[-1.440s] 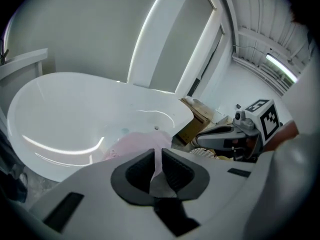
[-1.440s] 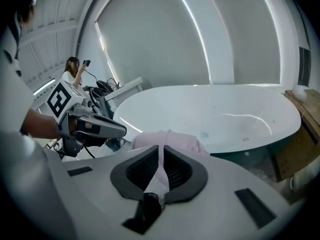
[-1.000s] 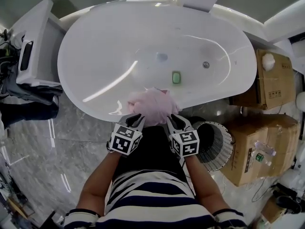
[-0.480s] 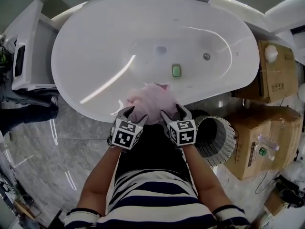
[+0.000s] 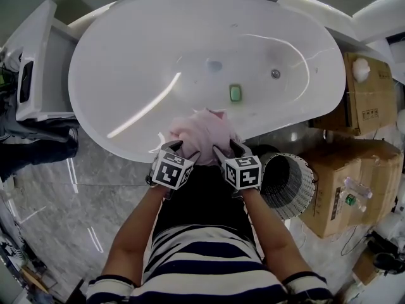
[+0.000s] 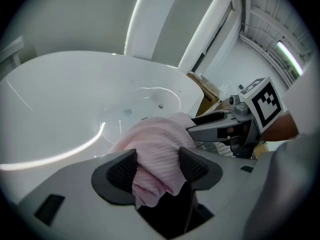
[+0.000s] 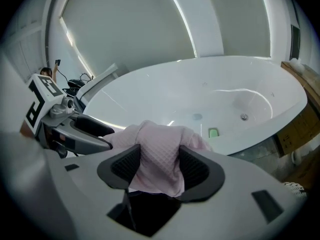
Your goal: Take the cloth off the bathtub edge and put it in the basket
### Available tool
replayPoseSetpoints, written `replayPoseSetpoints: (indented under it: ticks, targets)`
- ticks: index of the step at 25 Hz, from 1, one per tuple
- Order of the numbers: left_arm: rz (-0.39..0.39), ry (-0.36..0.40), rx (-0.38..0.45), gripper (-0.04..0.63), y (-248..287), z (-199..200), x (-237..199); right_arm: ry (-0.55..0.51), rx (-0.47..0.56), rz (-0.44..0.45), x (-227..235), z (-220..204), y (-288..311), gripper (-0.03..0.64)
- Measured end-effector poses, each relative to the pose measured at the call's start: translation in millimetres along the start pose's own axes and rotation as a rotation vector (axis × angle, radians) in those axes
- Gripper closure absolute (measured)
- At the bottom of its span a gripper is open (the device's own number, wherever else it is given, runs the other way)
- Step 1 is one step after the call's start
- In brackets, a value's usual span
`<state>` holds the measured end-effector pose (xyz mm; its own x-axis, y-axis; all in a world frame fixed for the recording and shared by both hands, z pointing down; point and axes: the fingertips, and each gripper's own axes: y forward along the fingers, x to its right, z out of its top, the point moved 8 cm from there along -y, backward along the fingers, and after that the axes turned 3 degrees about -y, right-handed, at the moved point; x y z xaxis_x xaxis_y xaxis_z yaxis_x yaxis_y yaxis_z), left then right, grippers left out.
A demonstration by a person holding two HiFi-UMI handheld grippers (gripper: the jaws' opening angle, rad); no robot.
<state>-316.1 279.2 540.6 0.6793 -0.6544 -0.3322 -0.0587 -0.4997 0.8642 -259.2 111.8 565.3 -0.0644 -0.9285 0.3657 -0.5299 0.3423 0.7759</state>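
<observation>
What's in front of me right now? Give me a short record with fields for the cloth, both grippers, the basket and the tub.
cloth: pink, bunched on the bathtub's near edge
left gripper: jaws opening, cloth between them
right gripper: jaws closing, cloth between them
basket: white wire mesh, on the floor to the person's right, cloth not in it
bathtub: white, small green object on its bottom

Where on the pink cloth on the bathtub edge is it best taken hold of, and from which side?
Probably the bunched fold of the pink cloth that droops over the outer face of the bathtub edge, approached from outside the tub: it is thick, hangs free of the rim, and faces that way.
</observation>
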Motion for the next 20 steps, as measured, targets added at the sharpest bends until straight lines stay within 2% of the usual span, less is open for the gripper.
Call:
replayPoseSetpoints:
  ticks: [8, 13, 14, 20]
  targets:
    - [-0.046, 0.07, -0.06, 0.353, 2.6, 3.4, 2.0, -0.043, -0.025, 0.024, -10.4, -0.3, -0.8, 0.467]
    - [-0.027, 0.125, -0.034, 0.448, 2.0, 5.8, 9.9, -0.057, -0.014, 0.02, -13.9, -0.1, -5.5, 0.541]
    - [-0.023, 0.121, -0.026, 0.462, 1.8, 5.2, 10.8, -0.052, -0.011, 0.022, -14.7, -0.7, -6.2, 0.56]
    - [-0.04, 0.021, 0.056, 0.509, -4.3, 1.2, 8.1, -0.022, 0.02, 0.011, -18.0, -2.9, -9.8, 0.566]
